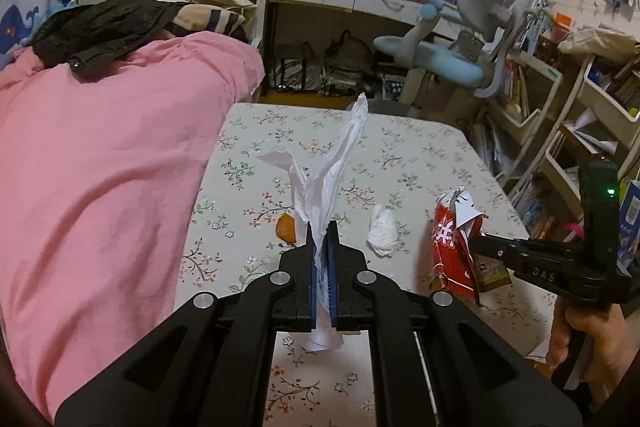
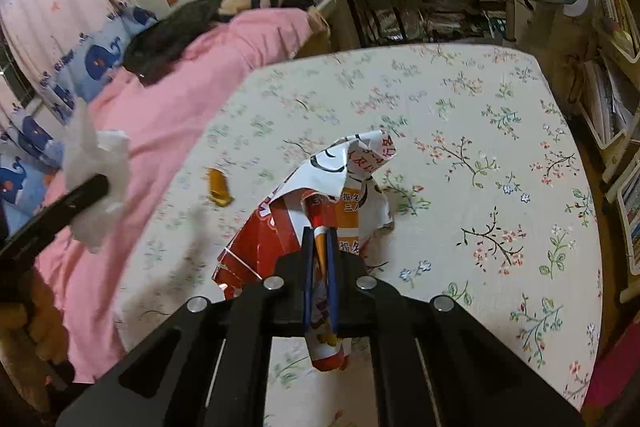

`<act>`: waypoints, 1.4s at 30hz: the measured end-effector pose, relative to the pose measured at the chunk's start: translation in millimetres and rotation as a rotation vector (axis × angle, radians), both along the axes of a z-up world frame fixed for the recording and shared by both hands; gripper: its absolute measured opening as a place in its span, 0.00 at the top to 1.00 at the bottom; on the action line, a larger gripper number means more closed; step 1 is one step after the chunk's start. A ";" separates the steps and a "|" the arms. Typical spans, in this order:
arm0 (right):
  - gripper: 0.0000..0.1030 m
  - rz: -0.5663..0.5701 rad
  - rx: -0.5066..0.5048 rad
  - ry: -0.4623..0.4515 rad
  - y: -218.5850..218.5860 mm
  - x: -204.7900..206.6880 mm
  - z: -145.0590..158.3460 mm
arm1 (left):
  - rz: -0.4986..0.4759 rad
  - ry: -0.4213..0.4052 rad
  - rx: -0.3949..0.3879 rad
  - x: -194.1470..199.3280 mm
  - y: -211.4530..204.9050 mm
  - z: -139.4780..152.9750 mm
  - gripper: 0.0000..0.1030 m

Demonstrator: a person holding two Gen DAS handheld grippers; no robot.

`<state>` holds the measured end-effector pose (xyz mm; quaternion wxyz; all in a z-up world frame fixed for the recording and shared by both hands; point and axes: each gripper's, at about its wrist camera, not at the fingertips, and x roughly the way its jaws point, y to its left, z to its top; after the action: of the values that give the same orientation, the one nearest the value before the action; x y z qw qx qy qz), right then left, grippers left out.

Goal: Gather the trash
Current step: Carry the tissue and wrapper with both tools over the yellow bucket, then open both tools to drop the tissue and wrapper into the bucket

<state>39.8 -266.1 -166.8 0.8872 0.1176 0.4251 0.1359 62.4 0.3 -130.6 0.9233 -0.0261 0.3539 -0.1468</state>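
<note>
The left gripper (image 1: 320,227) is closed on a white tissue (image 1: 328,163), the right gripper (image 2: 320,231) on a red wrapper (image 2: 280,239). 2 pieces remain on the table (image 1: 420,147): a crumpled tissue (image 1: 383,231) and an orange scrap (image 1: 286,228).

**Trash on the floral tablecloth**

A long white tissue (image 1: 320,187) stands twisted and upright, pinched at its lower part, with two crumpled tails fanning upward. A red, white and orange printed wrapper (image 2: 320,203), creased and partly unfolded, is pinched at one edge and hangs crumpled over the cloth. A small wadded white tissue (image 1: 383,231) lies on the cloth between those two. A piece of orange peel (image 1: 286,228) lies just beside the long tissue, on its left.
</note>
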 end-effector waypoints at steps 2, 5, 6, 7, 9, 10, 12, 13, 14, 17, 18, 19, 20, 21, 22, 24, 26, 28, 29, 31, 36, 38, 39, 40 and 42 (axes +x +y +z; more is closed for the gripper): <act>0.94 0.002 0.015 -0.023 0.2 -5.9 6.1 | 0.000 -0.004 -0.003 -4.5 0.5 -0.4 0.96; 0.94 0.008 0.040 -0.049 -0.2 -13.5 13.3 | -0.010 -0.008 -0.027 -10.9 1.1 0.9 0.96; 0.94 0.015 0.047 -0.057 0.2 -16.9 16.0 | -0.017 -0.016 -0.037 -14.1 1.2 2.8 0.96; 0.94 0.023 0.052 -0.065 1.1 -20.9 18.7 | -0.025 -0.025 -0.043 -17.8 0.9 4.8 0.96; 0.94 0.037 0.054 -0.081 3.7 -28.6 23.1 | -0.043 -0.041 -0.062 -25.0 1.1 8.4 0.96; 0.94 0.045 0.052 -0.091 5.9 -34.0 25.9 | -0.054 -0.049 -0.072 -29.4 1.1 10.5 0.96; 0.94 0.054 0.058 -0.107 8.5 -45.9 29.1 | -0.063 -0.064 -0.077 -38.3 0.6 13.6 0.96; 0.94 0.058 0.065 -0.113 9.9 -52.5 29.7 | -0.064 -0.069 -0.080 -43.5 1.0 14.4 0.96; 0.94 0.065 0.078 -0.120 11.7 -61.8 29.7 | -0.063 -0.070 -0.085 -47.7 1.6 14.7 0.96; 0.94 0.087 0.096 -0.132 18.1 -82.5 28.3 | -0.060 -0.066 -0.104 -64.6 3.7 14.2 0.96; 0.94 0.096 0.101 -0.131 20.9 -90.8 26.8 | -0.062 -0.067 -0.107 -70.1 4.2 14.6 0.96; 0.94 0.105 0.106 -0.128 23.7 -99.0 24.4 | -0.065 -0.071 -0.113 -77.8 4.9 15.0 0.96; 0.94 0.115 0.115 -0.124 26.2 -106.8 21.8 | -0.067 -0.073 -0.114 -83.3 5.6 15.0 0.96; 0.94 0.123 0.122 -0.120 28.4 -113.4 20.0 | -0.069 -0.078 -0.116 -90.3 6.7 15.7 0.96; 0.94 0.135 0.128 -0.114 31.8 -121.6 16.9 | -0.070 -0.080 -0.121 -96.8 8.4 16.4 0.96; 0.94 0.163 0.136 -0.100 39.3 -136.7 11.8 | -0.070 -0.082 -0.131 -106.5 12.0 16.9 0.96; 0.94 0.198 0.122 -0.075 50.1 -151.9 3.6 | -0.073 -0.080 -0.142 -116.5 16.9 17.3 0.96; 0.94 0.227 0.116 -0.045 59.5 -163.0 -4.4 | -0.073 -0.076 -0.144 -128.0 21.6 17.9 0.96; 0.94 0.249 0.110 -0.019 66.0 -170.4 -11.2 | -0.074 -0.074 -0.145 -133.4 23.1 18.2 0.96; 0.94 0.274 0.087 0.015 74.8 -179.0 -19.8 | -0.078 -0.068 -0.147 -142.6 26.0 17.8 0.96; 0.80 0.315 0.005 0.143 91.4 -192.6 -49.4 | -0.086 -0.036 -0.129 -167.6 26.8 11.9 0.96; 0.62 0.307 -0.023 0.178 92.1 -192.8 -57.3 | -0.090 -0.016 -0.116 -176.9 23.9 7.5 0.96; 0.53 0.287 -0.034 0.178 89.7 -194.1 -58.3 | -0.091 -0.007 -0.109 -180.9 22.4 5.0 0.96; 0.51 0.268 -0.038 0.169 87.3 -198.0 -57.6 | -0.095 0.008 -0.103 -186.7 19.9 1.4 0.96; 0.49 0.218 -0.018 0.144 75.6 -197.4 -51.9 | -0.100 0.031 -0.096 -194.8 15.8 -4.8 0.96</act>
<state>-157.6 -190.5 -218.6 0.8355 0.0722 0.4989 0.2187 -132.4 16.1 -135.4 0.9069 -0.0551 0.3615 -0.2093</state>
